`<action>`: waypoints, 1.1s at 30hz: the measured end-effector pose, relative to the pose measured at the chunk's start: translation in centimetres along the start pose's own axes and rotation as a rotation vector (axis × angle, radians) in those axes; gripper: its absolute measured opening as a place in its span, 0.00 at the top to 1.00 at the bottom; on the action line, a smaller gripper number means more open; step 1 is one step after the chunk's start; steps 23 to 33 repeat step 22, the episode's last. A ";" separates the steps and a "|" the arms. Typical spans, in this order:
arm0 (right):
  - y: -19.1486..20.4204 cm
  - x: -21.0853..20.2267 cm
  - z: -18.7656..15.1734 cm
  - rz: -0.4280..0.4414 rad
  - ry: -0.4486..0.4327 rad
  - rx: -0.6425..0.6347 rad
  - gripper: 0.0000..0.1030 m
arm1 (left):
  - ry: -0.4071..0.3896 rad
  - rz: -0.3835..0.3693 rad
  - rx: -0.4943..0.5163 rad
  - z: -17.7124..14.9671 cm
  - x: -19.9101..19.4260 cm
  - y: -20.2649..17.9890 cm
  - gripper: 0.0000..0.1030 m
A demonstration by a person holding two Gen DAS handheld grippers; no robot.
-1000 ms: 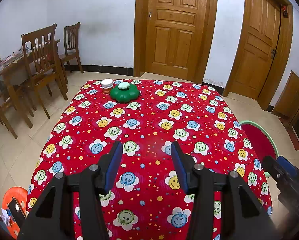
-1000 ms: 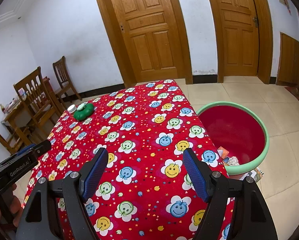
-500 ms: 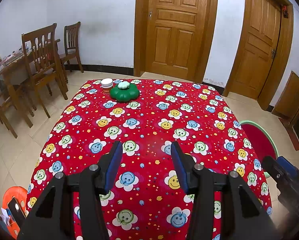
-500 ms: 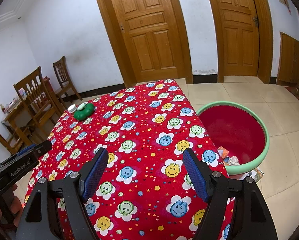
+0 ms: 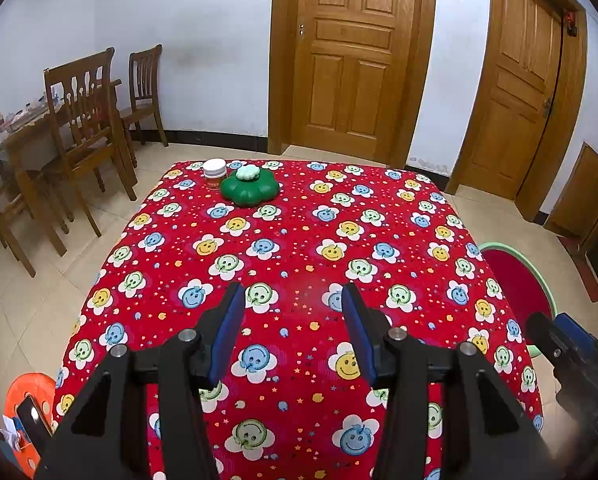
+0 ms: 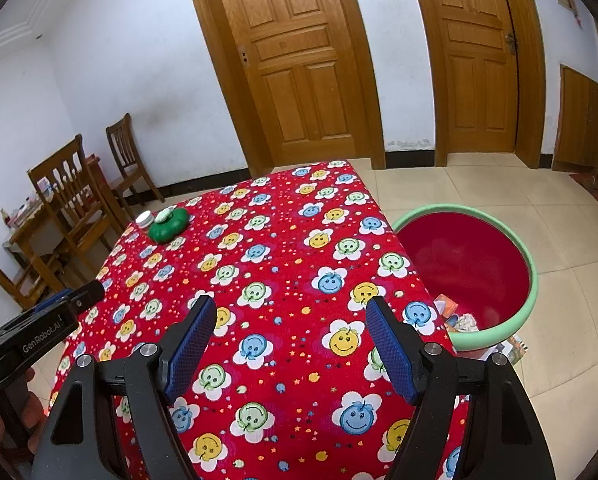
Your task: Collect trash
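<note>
Nothing is shifting between the earlier views and this one: both cameras are showing the same scene from the same angles, so the person is holding both tools motionless over the near edge of the desk (image 5: 299, 240).

Taking the desk as the landmark, its red smiley-flower cloth is showing no scrap or wrapper that I can make out. On the floor just beside its right edge, the big red basin with the green rim (image 6: 533, 280) is already holding the trash (image 6: 459, 318), a small heap of paper and packets lying in its near side; a little more printed paper is lying on the floor against the basin's outer wall.

Above the desk's near edge, the left gripper (image 5: 293, 312) is hovering with its blue pads apart and nothing between them. The right gripper (image 6: 291, 316) is hanging the same way, jaws spread wider and empty, toward the desk's right side.

At the desk's far left corner, the green flower-shaped container (image 5: 250, 190) is sitting with a pale knob on top, and the small white-lidded jar (image 5: 213, 172) is standing just beside it, nearly touching. Neither looks like rubbish to me.

My reading is that the collecting is likely finished, or nearly so, and that this stillness is the pause at the end.
</note>
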State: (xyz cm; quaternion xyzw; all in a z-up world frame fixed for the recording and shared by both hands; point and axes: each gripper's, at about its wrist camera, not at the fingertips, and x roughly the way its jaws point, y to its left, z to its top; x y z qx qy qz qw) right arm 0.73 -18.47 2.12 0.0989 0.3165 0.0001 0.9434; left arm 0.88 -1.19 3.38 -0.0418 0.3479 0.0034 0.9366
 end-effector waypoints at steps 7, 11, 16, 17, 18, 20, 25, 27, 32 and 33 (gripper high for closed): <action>0.0 0.0 0.0 0.000 -0.001 0.000 0.24 | -0.001 0.001 0.000 0.1 0.0 -0.1 0.51; 0.0 0.0 0.0 0.000 0.000 0.001 0.24 | 0.001 0.001 0.001 0.0 0.0 0.0 0.51; 0.0 0.0 0.0 0.000 0.001 0.000 0.24 | 0.000 0.002 0.000 0.1 0.0 0.0 0.51; 0.0 0.0 0.0 0.001 0.001 0.000 0.24 | 0.000 0.004 -0.001 0.0 0.0 0.0 0.51; 0.0 0.0 0.0 0.001 0.000 0.000 0.24 | 0.000 0.006 -0.002 0.0 0.1 0.0 0.51; 0.0 0.0 -0.1 0.000 0.001 0.000 0.24 | 0.001 0.008 -0.005 0.0 0.1 0.1 0.51; 0.0 0.0 0.0 0.000 -0.001 0.001 0.24 | 0.001 0.010 -0.008 0.0 0.0 0.3 0.51; 0.0 0.0 0.0 0.000 -0.001 0.001 0.24 | 0.001 0.010 -0.008 0.0 0.0 0.3 0.51; 0.0 0.0 0.0 0.000 -0.001 0.001 0.24 | 0.001 0.010 -0.008 0.0 0.0 0.3 0.51; 0.0 0.0 0.0 0.000 -0.001 0.001 0.24 | 0.001 0.010 -0.008 0.0 0.0 0.3 0.51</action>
